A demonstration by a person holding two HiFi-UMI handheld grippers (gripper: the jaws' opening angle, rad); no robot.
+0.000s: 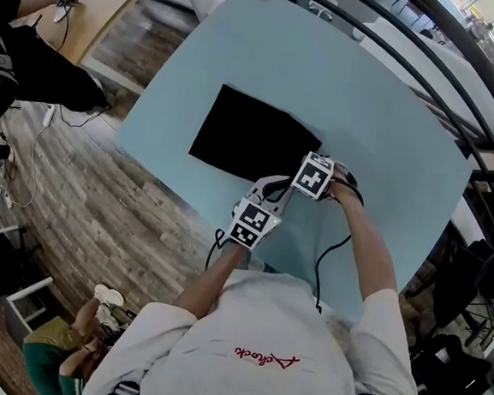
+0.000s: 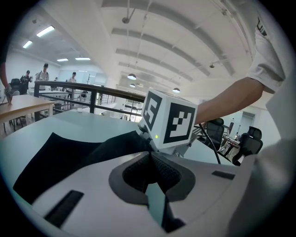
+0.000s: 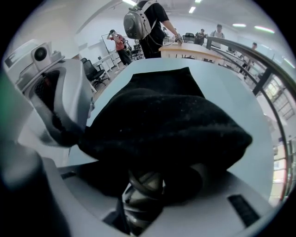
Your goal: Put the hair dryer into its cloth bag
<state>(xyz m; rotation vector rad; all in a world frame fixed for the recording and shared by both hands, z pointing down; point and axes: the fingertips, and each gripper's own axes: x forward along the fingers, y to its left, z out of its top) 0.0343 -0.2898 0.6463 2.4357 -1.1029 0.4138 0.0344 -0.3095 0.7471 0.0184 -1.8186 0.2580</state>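
Hair dryer [image 3: 144, 184], glossy grey with ribbed rings, sits clamped between the right gripper's [image 3: 148, 200] jaws, its far end under the fuzzy black cloth bag [image 3: 166, 125] that bulges just ahead. The left gripper [image 2: 150, 169], jaws together, pinches the bag's soft edge alongside. A smooth pale-blue table [image 1: 391, 119] lies beneath both. Red script on the person's shirt [image 1: 219, 319] is unreadable.

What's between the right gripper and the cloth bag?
The hair dryer, held in the right gripper, running under the cloth bag; right gripper view.

The cloth bag [image 1: 252, 141] lies on the tabletop [image 1: 391, 119] by its near edge (toward the left corner). The hair dryer [image 3: 142, 196] sits partly inside the bag's near end.
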